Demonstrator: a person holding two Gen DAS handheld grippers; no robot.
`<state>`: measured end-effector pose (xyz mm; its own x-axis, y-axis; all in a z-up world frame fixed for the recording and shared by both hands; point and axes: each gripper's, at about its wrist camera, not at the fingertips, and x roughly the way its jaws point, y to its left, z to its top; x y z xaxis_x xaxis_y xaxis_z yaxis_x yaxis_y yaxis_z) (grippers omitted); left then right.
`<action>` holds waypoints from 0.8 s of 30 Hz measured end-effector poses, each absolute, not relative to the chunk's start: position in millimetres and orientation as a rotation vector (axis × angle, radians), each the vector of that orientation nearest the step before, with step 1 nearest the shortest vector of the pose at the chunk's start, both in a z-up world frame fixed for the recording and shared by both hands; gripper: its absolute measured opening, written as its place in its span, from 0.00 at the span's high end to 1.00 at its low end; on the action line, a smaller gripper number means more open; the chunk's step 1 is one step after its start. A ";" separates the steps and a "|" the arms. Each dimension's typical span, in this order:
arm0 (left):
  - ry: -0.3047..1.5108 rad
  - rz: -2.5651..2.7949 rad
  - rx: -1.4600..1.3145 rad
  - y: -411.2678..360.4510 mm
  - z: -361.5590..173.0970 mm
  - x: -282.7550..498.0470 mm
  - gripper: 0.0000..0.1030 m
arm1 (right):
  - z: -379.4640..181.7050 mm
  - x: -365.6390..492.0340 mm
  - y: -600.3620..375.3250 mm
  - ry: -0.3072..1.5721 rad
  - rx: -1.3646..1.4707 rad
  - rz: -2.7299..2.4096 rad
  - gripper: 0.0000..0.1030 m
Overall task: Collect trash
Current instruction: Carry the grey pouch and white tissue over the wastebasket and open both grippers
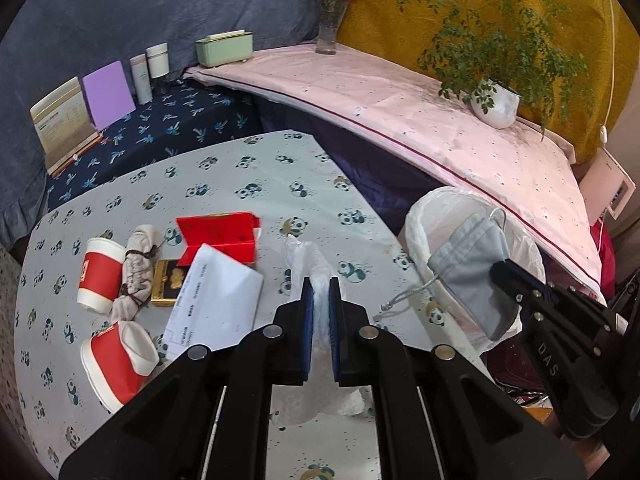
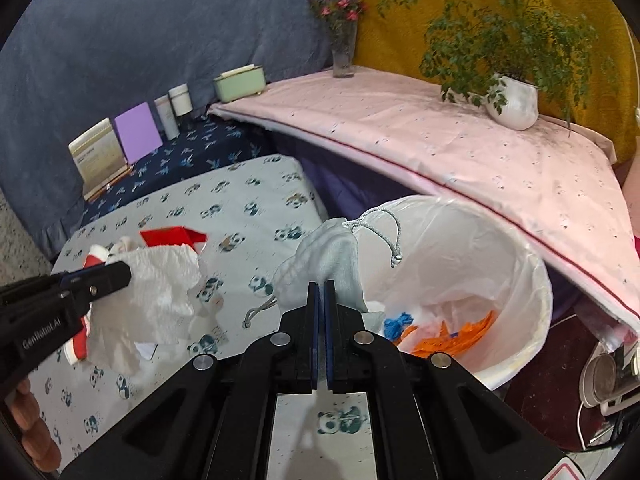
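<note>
With your right gripper (image 2: 321,280) clamped on the grey drawstring pouch (image 2: 320,256) and left gripper (image 1: 321,280) pinching crumpled tissue (image 1: 308,256), carry each toward 2 o'clock, fully over the lined bin (image 2: 536,280), before releasing.

This looks like a room in a home. Soft cloth with little pandas (image 1: 248,184) covers the bench, a leafy green plant in a white pot (image 1: 496,102) and a glass vase of pink flowers (image 1: 331,28) stand nearby.

Grey drawstring pouch (image 2: 332,256) over lined bin (image 2: 532,280)
</note>
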<state>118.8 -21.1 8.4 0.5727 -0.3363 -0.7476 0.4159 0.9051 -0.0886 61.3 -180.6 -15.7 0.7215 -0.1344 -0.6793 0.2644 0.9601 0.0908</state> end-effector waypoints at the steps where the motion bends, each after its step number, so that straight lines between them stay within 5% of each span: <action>1: 0.852 -0.447 0.103 -24.3 9.2 118.2 0.93 | -13.1 59.8 -185.3 0.726 0.189 -0.230 0.97; 24: 0.821 -0.668 0.215 -149.9 15.2 103.9 0.93 | -4.9 35.1 -286.3 0.681 0.268 -0.413 0.97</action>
<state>103.9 -149.9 15.2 0.4922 -0.4653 -0.7357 0.6251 0.7771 -0.0732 35.1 -286.3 -4.9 0.7009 -0.2804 -0.6558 0.4522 0.8857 0.1046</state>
